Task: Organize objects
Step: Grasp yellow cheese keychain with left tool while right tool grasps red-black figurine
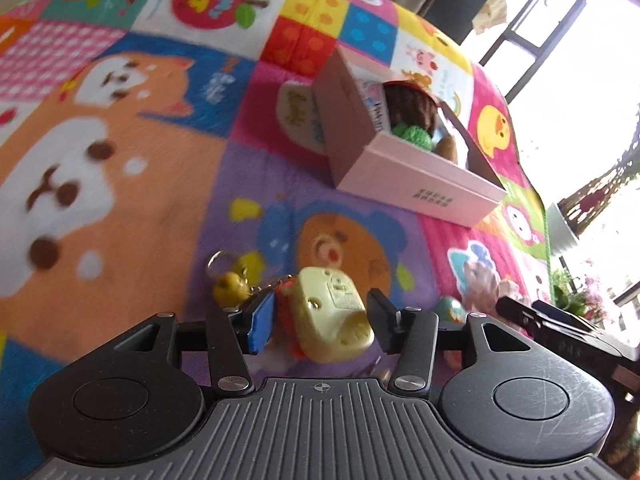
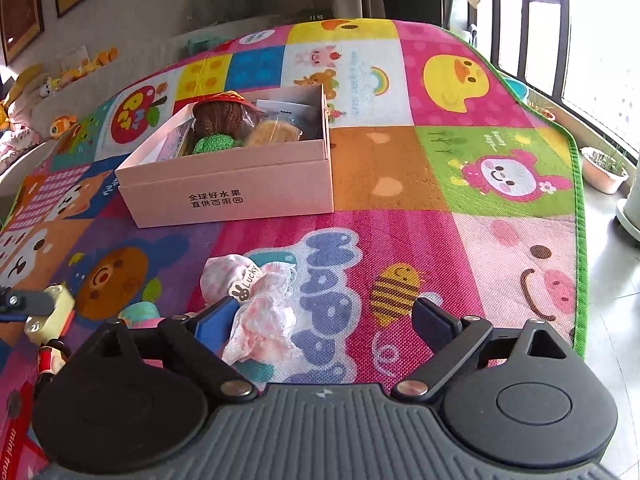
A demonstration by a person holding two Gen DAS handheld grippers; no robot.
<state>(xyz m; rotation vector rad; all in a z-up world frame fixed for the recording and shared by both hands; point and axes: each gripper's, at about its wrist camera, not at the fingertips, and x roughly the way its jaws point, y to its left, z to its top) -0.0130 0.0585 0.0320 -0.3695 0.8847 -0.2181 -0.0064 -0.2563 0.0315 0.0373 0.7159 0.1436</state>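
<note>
Two grippers hover over the colourful cartoon play mat (image 2: 400, 184): left gripper (image 1: 320, 322) half-spread around a cream plastic toy (image 1: 334, 316), right gripper (image 2: 324, 320) spread wide beside crumpled pink-white cloth (image 2: 260, 312), pink cardboard box (image 2: 228, 196) at eleven o'clock.

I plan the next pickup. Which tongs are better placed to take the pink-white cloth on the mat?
Right tongs: they stand open around the cloth. Left tongs have the cream toy between them.
</note>
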